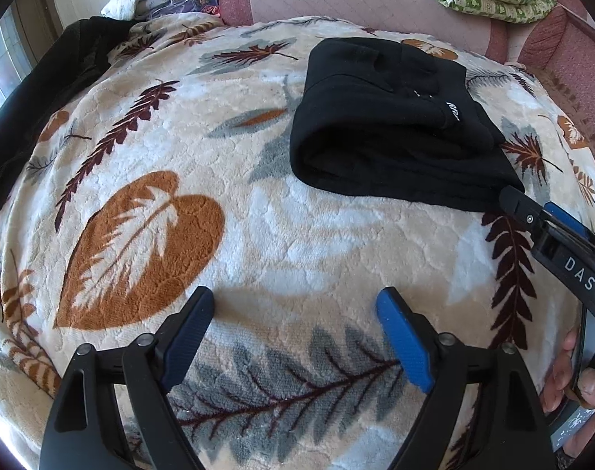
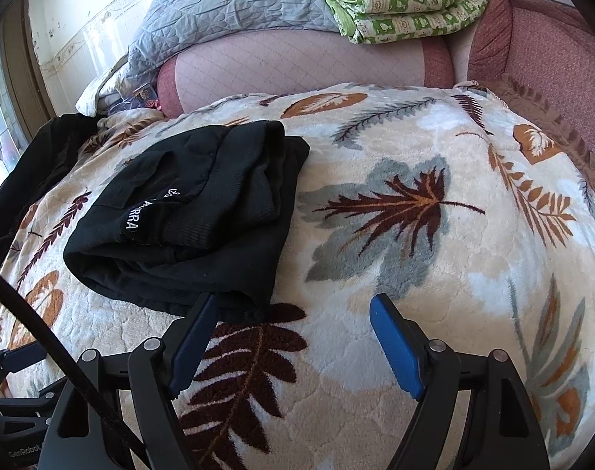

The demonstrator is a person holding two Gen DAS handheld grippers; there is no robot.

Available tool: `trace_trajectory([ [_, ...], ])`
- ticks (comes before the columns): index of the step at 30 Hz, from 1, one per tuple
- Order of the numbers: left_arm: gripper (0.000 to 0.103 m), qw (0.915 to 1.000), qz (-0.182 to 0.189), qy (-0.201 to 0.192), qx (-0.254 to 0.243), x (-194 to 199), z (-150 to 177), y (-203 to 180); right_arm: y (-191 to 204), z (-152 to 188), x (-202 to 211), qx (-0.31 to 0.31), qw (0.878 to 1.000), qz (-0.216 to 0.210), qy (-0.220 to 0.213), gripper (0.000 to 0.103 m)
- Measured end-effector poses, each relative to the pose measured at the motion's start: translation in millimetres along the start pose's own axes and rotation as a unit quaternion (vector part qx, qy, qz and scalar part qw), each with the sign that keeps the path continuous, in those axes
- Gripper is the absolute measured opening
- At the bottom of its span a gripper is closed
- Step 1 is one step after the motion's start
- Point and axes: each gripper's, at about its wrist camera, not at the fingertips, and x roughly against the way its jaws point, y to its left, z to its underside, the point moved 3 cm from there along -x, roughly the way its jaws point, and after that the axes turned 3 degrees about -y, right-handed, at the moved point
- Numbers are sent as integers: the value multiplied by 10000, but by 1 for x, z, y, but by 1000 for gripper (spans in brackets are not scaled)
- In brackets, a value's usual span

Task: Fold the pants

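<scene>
The black pants lie folded into a compact bundle on the leaf-patterned blanket. In the right wrist view the pants show white lettering on one fold. My left gripper is open and empty, hovering over bare blanket in front and left of the pants. My right gripper is open and empty, with its left fingertip right at the near edge of the bundle. The right gripper also shows in the left wrist view, next to the pants' near right corner.
A second black garment lies at the blanket's far left edge. A green patterned quilt and a grey quilt are piled at the back on the pink sofa. A black cable crosses the right wrist view.
</scene>
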Motion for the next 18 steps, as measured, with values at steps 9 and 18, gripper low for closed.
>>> trace_trajectory([
  [9, 92, 10000, -41, -42, 14, -2, 1, -1, 1, 1, -2, 28, 10000, -1, 1, 84],
  [18, 98, 9999, -55, -43, 76, -5, 0, 3, 2, 1, -2, 34, 10000, -1, 2, 85],
])
